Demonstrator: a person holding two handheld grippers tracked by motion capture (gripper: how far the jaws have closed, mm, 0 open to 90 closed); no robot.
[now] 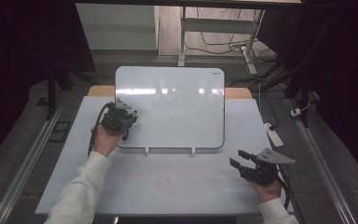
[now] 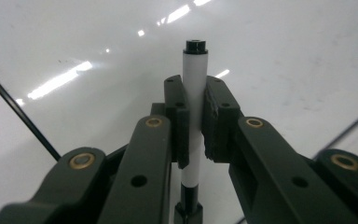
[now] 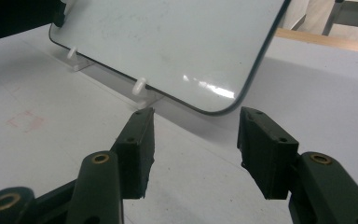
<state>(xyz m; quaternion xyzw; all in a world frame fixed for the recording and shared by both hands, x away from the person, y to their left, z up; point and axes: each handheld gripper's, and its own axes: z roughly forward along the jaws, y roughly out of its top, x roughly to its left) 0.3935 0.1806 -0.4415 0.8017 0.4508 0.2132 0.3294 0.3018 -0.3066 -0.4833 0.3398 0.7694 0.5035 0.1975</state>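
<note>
A whiteboard (image 1: 177, 102) stands tilted on two small white feet at the middle of the table. My left gripper (image 1: 121, 119) is at the board's lower left corner, shut on a white marker (image 2: 195, 93) with a black end that points at the board surface (image 2: 284, 56). My right gripper (image 1: 240, 158) hovers open over the table near the front right, and nothing is between its jaws. In the right gripper view the board's rounded lower corner (image 3: 214, 107) lies just beyond my right gripper (image 3: 196, 140).
The pale table top (image 1: 168, 182) carries a faint red square mark (image 3: 25, 120). A white power strip (image 1: 273, 134) lies off the table's right edge. Metal rails run along both sides, and a desk frame with cables stands behind.
</note>
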